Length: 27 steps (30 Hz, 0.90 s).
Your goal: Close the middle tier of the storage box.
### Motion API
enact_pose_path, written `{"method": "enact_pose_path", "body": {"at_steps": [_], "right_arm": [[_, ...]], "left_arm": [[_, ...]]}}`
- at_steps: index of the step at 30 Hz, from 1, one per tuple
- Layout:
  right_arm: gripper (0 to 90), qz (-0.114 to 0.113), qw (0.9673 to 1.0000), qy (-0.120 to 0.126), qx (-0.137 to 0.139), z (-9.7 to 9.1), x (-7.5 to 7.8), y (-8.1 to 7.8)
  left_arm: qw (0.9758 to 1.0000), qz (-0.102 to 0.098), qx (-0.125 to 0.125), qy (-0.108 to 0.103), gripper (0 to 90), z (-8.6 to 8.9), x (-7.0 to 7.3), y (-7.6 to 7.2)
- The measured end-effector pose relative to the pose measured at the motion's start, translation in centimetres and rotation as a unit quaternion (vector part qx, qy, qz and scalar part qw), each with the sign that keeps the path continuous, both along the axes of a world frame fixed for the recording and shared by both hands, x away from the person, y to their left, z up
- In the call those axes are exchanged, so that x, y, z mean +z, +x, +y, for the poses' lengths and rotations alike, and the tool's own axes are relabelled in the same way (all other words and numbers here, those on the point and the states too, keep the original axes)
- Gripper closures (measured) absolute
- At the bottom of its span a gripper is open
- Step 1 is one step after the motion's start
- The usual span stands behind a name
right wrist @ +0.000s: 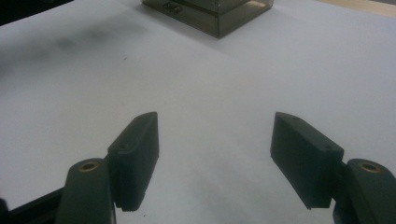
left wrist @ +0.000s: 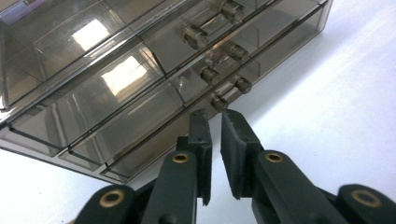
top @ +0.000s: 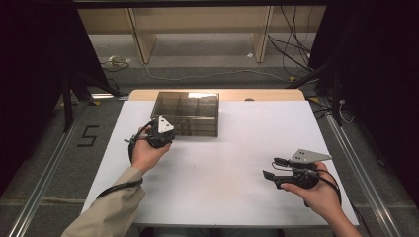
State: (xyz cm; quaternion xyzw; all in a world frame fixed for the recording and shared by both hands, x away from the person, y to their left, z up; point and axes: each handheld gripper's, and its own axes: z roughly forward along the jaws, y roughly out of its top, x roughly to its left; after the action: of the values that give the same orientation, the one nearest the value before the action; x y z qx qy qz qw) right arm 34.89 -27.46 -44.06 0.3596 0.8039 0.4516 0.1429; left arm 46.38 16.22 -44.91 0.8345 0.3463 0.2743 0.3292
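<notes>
Left gripper (left wrist: 215, 122) slightly parted before one drawer box (top: 187, 112); right gripper (right wrist: 215, 140) wide apart.

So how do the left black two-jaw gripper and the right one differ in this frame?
The left gripper has its jaws nearly together, nothing between them; the right gripper has its jaws spread wide. The left gripper sits right at the smoky transparent plastic drawer box, tips by a small drawer knob; the right gripper hovers over bare white tabletop, far from the box. Both are hand-held and empty.
</notes>
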Motion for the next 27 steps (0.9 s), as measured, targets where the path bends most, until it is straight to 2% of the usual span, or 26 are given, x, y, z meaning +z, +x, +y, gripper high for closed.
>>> {"method": "enact_pose_path", "body": {"at_steps": [12, 17, 21, 27], "right_arm": [[33.1, 0.000, 1.0000, -0.001, -0.001, 0.0, 0.1, 0.0], [33.1, 0.000, 1.0000, -0.002, 0.000, 0.0, 0.1, -0.1], [33.1, 0.000, 1.0000, -0.002, 0.000, 0.0, 0.1, -0.1], [33.1, 0.000, 1.0000, -0.002, 0.000, 0.0, 0.1, -0.1]], "left_arm": [[0.9996, 0.015, -0.020, -0.011, 71.5, 0.0, 0.6, -1.9], [0.9991, 0.019, -0.029, -0.024, 67.2, 0.0, 0.9, -2.7], [0.9982, 0.024, -0.044, -0.034, 62.8, 0.2, 1.1, -3.4], [0.9963, 0.043, -0.059, -0.046, 55.0, 0.4, 1.3, -4.3]]}}
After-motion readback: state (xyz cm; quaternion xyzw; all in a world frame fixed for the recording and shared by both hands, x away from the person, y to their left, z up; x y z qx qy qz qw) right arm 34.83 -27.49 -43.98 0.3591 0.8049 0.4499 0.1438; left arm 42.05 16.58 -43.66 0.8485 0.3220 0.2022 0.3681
